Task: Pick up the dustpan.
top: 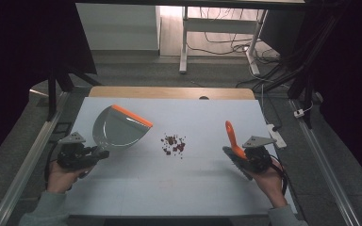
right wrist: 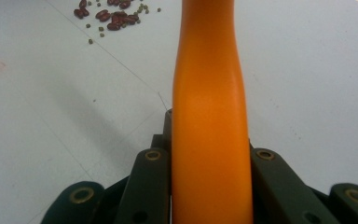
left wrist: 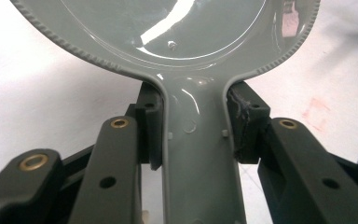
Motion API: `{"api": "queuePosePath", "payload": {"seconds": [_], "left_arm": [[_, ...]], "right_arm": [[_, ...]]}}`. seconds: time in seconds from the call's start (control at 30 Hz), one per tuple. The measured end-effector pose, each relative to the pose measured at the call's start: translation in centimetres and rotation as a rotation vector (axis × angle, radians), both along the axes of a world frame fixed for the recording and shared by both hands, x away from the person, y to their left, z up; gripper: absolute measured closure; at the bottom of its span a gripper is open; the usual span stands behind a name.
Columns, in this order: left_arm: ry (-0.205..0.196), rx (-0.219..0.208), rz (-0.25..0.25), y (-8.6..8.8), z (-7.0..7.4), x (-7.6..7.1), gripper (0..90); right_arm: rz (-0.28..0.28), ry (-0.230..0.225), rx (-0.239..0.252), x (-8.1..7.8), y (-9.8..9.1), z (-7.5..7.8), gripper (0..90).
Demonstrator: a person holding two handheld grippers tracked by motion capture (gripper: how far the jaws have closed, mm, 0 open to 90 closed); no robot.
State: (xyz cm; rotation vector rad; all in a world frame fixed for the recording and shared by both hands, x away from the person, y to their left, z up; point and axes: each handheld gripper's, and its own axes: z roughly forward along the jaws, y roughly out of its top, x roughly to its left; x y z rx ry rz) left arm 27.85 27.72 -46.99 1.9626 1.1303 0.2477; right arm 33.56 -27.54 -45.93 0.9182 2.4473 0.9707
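The left hand-held gripper and the right hand-held gripper are black, blocky tools, each topped by a grey three-cornered plate (flat, with small dark holes). A black cable loops from the rear of each. Up close, the jaw links are matt black bars with brass-ringed pivot holes and plain screw holes. The pad facing on one jaw looks rough and worn. Both sleeves are grey-green.

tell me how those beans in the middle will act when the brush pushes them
The beans lie loose on the smooth table, so they would probably scatter. The small round greenish ones look apt to roll; the oblong red ones may slide instead.
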Motion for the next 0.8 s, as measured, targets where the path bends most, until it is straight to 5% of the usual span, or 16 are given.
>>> {"api": "queuePosePath", "payload": {"seconds": [0.5,0.8], "left_arm": [[-0.007,0.036,-0.171,-2.3,0.3,-0.4,61.6],[0.024,0.068,-0.261,-3.3,-0.1,-0.5,61.6]], "right_arm": [[0.009,-0.002,0.001,0.0,0.3,0.1,77.0],[0.016,-0.001,-0.001,0.1,0.5,0.0,77.0]]}}
